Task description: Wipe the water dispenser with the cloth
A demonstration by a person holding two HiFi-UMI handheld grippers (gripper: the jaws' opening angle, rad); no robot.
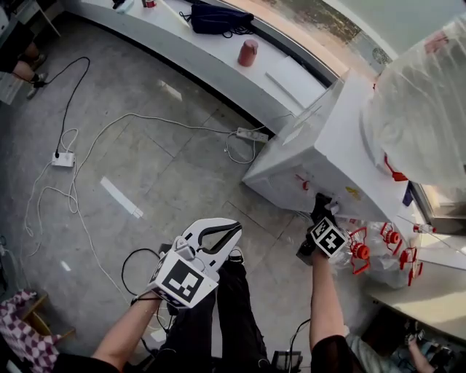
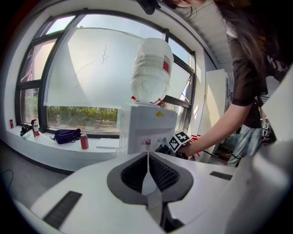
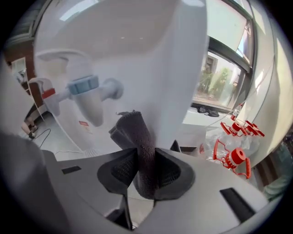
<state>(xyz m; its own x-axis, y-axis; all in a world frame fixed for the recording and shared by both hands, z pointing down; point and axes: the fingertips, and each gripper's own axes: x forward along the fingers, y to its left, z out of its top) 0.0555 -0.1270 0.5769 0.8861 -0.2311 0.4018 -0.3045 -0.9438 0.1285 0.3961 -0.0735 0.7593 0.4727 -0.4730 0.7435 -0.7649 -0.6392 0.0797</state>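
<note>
A grey floor (image 1: pixel 145 175) of large slabs spreads out, crossed by white cables (image 1: pixel 127 115) that run to a white power strip (image 1: pixel 63 159). A second power strip (image 1: pixel 253 135) lies near the foot of a long white window ledge (image 1: pixel 211 57). On the ledge stand a red cup (image 1: pixel 247 53) and a dark bag (image 1: pixel 217 18). Above it a tall, dark-framed window (image 2: pixel 32 77) curves round the room, with a pale blind (image 2: pixel 91 73) drawn over its middle and green bushes (image 2: pixel 78 113) showing below. Daylight fills the space. A checked fabric (image 1: pixel 29 342) lies at the lower left.
</note>
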